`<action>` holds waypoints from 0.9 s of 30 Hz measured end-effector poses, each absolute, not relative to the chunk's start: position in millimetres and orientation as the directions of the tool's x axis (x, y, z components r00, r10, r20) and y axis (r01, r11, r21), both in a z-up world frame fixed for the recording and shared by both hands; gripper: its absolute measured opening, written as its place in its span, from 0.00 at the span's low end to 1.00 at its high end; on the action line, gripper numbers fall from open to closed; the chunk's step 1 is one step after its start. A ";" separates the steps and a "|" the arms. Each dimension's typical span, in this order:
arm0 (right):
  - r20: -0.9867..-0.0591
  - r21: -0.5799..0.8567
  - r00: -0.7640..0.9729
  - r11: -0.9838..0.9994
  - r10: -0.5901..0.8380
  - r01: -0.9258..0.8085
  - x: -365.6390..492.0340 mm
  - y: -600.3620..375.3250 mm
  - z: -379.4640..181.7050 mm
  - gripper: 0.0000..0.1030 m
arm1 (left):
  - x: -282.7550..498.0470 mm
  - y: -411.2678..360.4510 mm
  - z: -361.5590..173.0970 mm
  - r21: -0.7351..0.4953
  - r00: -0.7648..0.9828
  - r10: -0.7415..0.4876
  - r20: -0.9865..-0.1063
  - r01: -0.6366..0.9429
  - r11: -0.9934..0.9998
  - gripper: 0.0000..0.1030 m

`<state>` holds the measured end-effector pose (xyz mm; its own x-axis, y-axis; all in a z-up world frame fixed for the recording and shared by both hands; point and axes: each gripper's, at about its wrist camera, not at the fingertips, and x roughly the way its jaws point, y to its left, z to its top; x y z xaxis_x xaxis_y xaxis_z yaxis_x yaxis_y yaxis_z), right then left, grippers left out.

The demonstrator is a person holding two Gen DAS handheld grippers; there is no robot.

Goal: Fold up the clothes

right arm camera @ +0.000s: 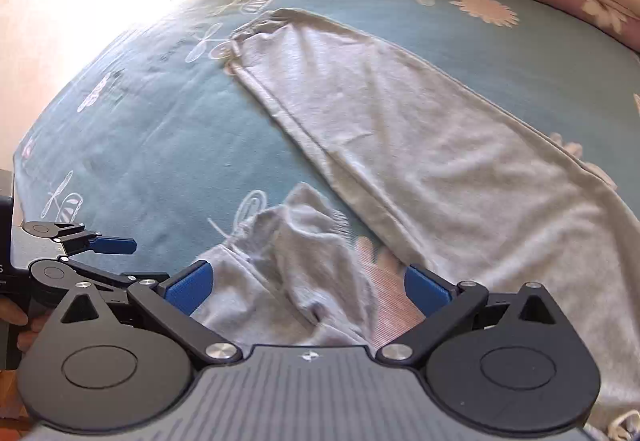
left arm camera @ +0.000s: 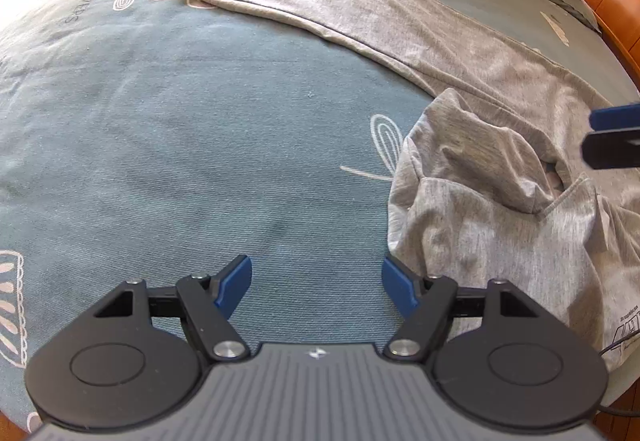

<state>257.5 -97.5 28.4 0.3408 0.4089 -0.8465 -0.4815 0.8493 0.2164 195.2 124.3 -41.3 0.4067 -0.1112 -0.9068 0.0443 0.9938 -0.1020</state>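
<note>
Grey trousers (left arm camera: pixel 360 9) lie on the bed (left arm camera: pixel 180 121), one leg stretched flat, other bunched near both grippers. Left gripper (left arm camera: pixel 316 285) fingers spread, empty; right gripper (right arm camera: pixel 306 285) fingers spread wide, nothing pinched.

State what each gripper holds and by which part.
Nothing is held. The left gripper is open over bare bedsheet; the right gripper stands open above the bunched grey trousers.
</note>
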 end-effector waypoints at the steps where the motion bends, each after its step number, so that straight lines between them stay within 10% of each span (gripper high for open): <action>1: -0.846 0.219 0.317 0.822 0.428 -0.526 259.7 -74.4 21.9 1.00 | 192.7 128.7 -40.9 -0.098 0.408 -0.105 -0.907 0.039 0.994 0.70; 15: -0.964 -0.063 0.243 0.793 0.109 -0.606 240.1 -16.5 -48.3 0.96 | 166.5 170.8 -40.2 -0.084 0.414 -0.053 -0.909 -0.057 0.995 0.70; 27: -0.979 -0.164 0.158 0.960 -0.130 -0.226 216.5 -185.3 -55.6 1.00 | 200.7 88.9 -32.6 -0.162 0.426 -0.219 -0.878 0.166 0.973 0.70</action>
